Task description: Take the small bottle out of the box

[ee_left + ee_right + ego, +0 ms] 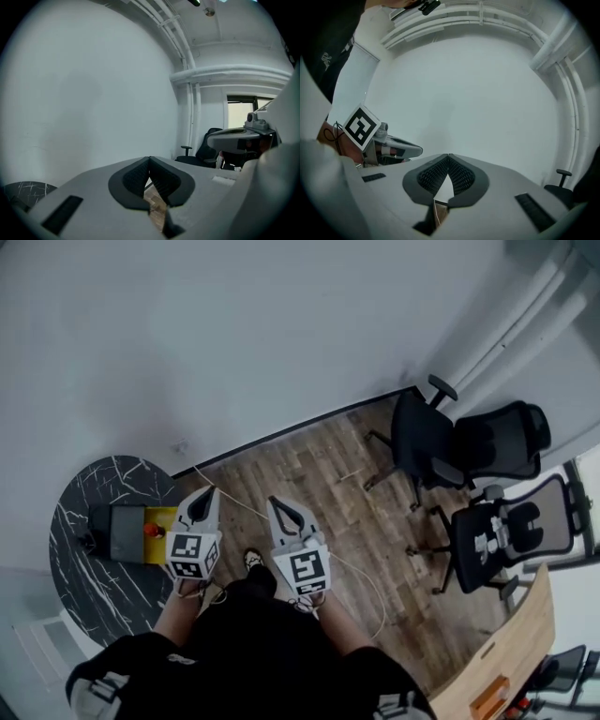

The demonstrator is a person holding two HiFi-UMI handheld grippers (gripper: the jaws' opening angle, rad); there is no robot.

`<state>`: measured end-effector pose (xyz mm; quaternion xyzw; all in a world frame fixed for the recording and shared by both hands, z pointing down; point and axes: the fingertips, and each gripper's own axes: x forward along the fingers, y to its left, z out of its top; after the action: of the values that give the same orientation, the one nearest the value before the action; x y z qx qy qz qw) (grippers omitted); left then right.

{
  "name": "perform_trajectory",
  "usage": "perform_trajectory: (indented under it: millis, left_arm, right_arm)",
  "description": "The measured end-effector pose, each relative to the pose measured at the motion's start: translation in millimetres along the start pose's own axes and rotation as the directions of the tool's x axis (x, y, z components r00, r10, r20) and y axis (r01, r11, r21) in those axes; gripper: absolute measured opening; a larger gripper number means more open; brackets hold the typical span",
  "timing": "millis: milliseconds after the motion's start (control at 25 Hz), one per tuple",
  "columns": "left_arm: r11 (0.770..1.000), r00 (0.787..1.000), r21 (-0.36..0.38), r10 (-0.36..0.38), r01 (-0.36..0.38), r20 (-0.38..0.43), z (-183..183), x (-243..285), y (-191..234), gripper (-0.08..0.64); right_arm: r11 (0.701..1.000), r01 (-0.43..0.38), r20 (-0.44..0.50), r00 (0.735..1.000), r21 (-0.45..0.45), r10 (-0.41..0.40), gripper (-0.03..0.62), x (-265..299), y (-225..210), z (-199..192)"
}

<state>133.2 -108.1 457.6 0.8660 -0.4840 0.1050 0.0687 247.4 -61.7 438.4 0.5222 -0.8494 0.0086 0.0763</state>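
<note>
Carrying left gripper (201, 500) and right gripper (279, 509) side by side, both pressed together on nothing, likely just in transit. Spotted small bottle (150, 531) sitting in box (125, 538) on table (94, 592), just left.

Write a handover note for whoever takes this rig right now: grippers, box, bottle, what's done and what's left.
Left gripper: fingers shut, empty, held in the air.
Right gripper: fingers shut, empty, held alongside it.
The yellow box with a grey part sits on the round black marbled table. The small red-topped bottle appears to be inside the box.
Done: nothing visible.
Left: open one gripper, reach into the box, grip the bottle, lift it out.
</note>
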Motion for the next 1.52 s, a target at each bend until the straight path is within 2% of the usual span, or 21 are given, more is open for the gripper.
perform_trajectory:
  millis: [240, 440, 640, 800, 960, 1080, 1360, 1520]
  left_arm:
    - [0.997, 0.998, -0.036, 0.067, -0.067, 0.003, 6, 30, 68, 0.0]
    - [0.985, 0.989, -0.085, 0.148, -0.15, -0.021, -2, 29, 108, 0.0]
    - [0.953, 0.964, -0.147, 0.26, -0.264, -0.048, -18, 18, 148, 0.0]
    - [0.905, 0.925, -0.189, 0.371, -0.38, -0.084, -34, 0, 180, 0.0]
    - [0.837, 0.864, -0.216, 0.486, -0.503, -0.131, -47, -19, 212, 0.0]
    - [0.773, 0.807, -0.232, 0.565, -0.59, -0.17, -55, -36, 229, 0.0]
    - [0.593, 0.654, -0.278, 0.709, -0.755, -0.264, -80, -77, 244, 0.0]
    - [0.464, 0.545, -0.296, 0.772, -0.835, -0.327, -100, -105, 235, 0.0]
  right_arm:
    - [0.986, -0.153, -0.028, 0.988, -0.064, 0.151, -0.003, 94, 16, 13]
    - [0.955, -0.288, -0.054, 0.957, -0.067, 0.285, -0.004, 144, 46, 14]
    - [0.894, -0.436, -0.101, 0.899, -0.101, 0.427, -0.003, 188, 81, 7]
    - [0.815, -0.568, -0.138, 0.821, -0.115, 0.553, -0.003, 216, 114, -2]
    - [0.711, -0.688, -0.182, 0.725, -0.148, 0.664, -0.003, 241, 146, -5]
    - [0.613, -0.775, -0.206, 0.632, -0.154, 0.747, -0.003, 253, 171, -7]
    - [0.373, -0.921, -0.297, 0.389, -0.112, 0.872, -0.003, 257, 221, -36]
    - [0.238, -0.967, -0.342, 0.256, -0.097, 0.904, -0.003, 251, 243, -55]
